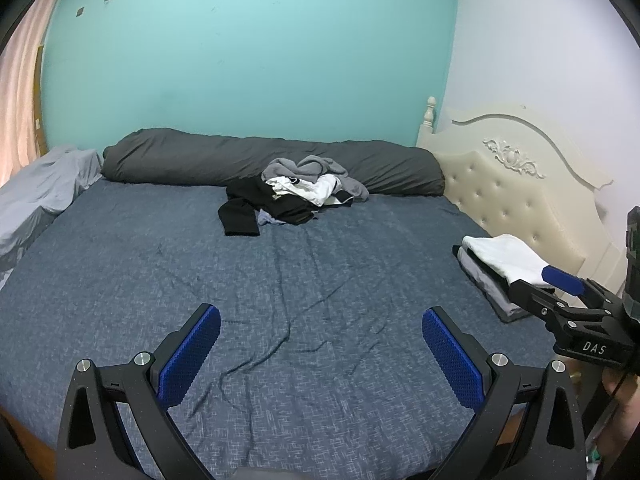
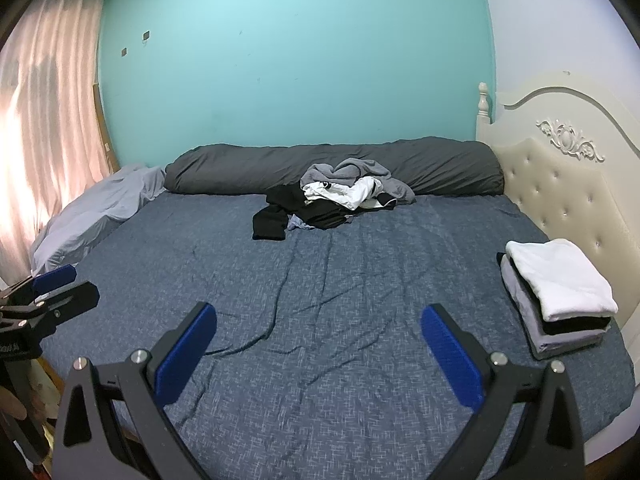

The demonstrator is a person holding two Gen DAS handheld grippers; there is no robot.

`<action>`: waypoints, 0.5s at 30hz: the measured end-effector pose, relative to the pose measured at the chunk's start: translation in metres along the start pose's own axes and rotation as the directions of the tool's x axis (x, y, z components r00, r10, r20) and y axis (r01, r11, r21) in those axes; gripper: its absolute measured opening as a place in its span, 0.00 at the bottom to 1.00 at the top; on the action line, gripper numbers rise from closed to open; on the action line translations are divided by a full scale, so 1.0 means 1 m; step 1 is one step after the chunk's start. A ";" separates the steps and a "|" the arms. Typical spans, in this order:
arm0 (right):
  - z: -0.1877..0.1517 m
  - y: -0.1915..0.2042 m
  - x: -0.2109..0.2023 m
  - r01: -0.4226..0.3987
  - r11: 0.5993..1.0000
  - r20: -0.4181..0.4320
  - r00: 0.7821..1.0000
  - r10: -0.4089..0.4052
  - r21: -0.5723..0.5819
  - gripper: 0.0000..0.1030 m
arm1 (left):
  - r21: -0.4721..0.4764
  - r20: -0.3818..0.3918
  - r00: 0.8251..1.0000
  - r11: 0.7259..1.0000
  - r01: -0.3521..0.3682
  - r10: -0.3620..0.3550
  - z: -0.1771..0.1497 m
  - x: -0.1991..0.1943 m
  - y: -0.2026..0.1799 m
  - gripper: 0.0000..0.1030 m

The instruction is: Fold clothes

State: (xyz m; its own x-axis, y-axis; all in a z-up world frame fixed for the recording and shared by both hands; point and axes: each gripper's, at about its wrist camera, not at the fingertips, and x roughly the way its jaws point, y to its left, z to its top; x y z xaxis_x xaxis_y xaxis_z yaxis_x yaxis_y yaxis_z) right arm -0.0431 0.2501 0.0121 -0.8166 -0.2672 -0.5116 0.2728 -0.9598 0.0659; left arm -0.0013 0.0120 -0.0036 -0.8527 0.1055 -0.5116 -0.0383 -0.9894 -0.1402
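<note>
1. The loose heap of unfolded clothes [image 1: 298,194], black, white and grey pieces tangled together, lies at the far middle of the bed, touching the long dark grey bolster pillow [image 1: 240,160] that runs along the turquoise wall [image 1: 248,48].
2. A black sleeve or leg of that heap spills toward me onto the blue-grey patterned bedsheet [image 1: 280,300], which is wrinkled and bare in the middle.
3. The neat stack of folded clothes [image 2: 558,300], a white piece on top of black and grey ones, sits at the right edge of the bed, just beside the cream tufted headboard [image 2: 560,184].
4. My left gripper [image 1: 320,344] hovers over the near part of the sheet with its jaws wide apart and nothing between the blue ribbed pads.
5. My right gripper [image 2: 318,344] hangs over the same near stretch, jaws likewise spread and holding nothing; in the left wrist view it shows at the right edge, in front of the folded stack.
6. In the right wrist view the left gripper shows at the left edge, above the bed's near corner.
7. A crumpled pale grey blanket [image 2: 100,208] lies at the far left of the bed, below the pink curtain [image 2: 48,112].
</note>
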 end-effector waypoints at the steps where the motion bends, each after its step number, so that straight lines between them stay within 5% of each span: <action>1: 0.000 0.000 0.000 0.000 1.000 0.001 1.000 0.000 0.000 1.00 | 0.001 -0.002 1.000 1.000 0.002 -0.002 0.000 0.000 0.000 1.00; 15: 0.000 0.000 0.000 -0.001 1.000 -0.001 1.000 0.001 -0.001 1.00 | -0.004 -0.003 1.000 1.000 0.010 -0.010 0.000 0.001 -0.002 1.00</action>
State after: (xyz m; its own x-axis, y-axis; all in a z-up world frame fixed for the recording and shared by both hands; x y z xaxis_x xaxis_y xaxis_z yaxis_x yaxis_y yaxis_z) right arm -0.0426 0.2499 0.0119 -0.8160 -0.2678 -0.5123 0.2741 -0.9595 0.0651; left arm -0.0021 0.0138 -0.0042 -0.8506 0.1160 -0.5129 -0.0451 -0.9879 -0.1486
